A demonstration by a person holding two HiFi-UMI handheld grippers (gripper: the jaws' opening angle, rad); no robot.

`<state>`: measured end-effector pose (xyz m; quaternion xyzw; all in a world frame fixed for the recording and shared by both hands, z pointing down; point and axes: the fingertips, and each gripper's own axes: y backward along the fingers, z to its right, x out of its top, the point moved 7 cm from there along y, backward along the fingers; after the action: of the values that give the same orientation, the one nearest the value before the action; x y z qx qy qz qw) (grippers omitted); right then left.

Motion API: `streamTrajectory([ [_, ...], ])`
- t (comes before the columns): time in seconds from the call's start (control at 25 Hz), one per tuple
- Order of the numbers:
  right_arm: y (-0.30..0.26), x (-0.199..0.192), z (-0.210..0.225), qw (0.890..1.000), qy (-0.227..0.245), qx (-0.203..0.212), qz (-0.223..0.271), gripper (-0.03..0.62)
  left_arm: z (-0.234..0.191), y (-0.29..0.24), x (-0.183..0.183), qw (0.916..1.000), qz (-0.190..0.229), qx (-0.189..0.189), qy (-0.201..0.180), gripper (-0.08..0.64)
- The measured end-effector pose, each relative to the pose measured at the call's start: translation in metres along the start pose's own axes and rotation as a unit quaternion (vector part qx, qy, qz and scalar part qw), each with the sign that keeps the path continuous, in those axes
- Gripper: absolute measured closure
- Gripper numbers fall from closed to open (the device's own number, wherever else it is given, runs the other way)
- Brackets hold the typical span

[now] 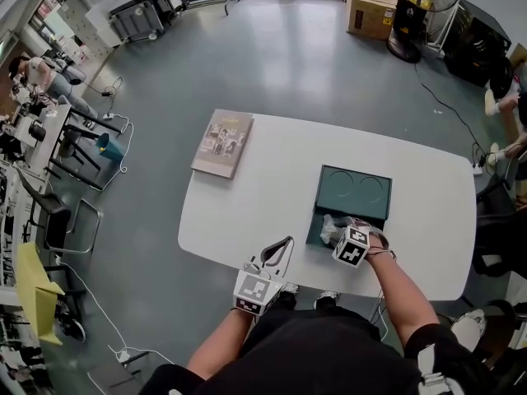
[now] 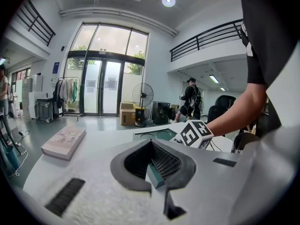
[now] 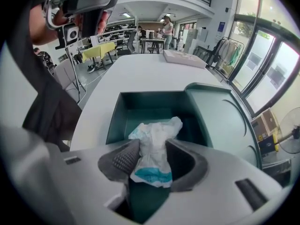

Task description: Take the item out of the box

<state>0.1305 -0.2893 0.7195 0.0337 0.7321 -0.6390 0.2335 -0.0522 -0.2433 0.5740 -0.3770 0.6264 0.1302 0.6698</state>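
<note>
While our right gripper (image 3: 149, 159) pinches the crumpled white packet (image 3: 154, 135) lying inside the open green box (image 3: 140, 104), we judge the grasp is in hand; next comes a straight lift clear of the stiff walls. Thin and crinkly, blue-banded, the packet should squash easily. Our left gripper (image 2: 152, 162) waits closed and empty at the smooth white table (image 1: 272, 163) edge

**Three cameras over one tabletop**

The head camera looks steeply down from above on the whole tabletop (image 1: 272, 163), which spreads beyond the left tongs (image 1: 286, 242) and right tongs (image 1: 339, 233). The left tongs' camera faces almost level past their tips, sharing the teal box (image 2: 154, 135) and the right tongs' marker cube (image 2: 193, 134) with it. The right tongs' camera tilts steeply down, close over the white packet (image 3: 152, 146) between them.
</note>
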Motion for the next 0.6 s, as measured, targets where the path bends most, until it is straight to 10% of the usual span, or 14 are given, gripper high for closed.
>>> streamTrajectory([
  [0.6, 0.012, 0.004, 0.002, 0.998, -0.013, -0.065, 0.022, 0.525, -0.002, 0.005, -0.001, 1.0000, 0.004, 0.002, 0.000, 0.548],
])
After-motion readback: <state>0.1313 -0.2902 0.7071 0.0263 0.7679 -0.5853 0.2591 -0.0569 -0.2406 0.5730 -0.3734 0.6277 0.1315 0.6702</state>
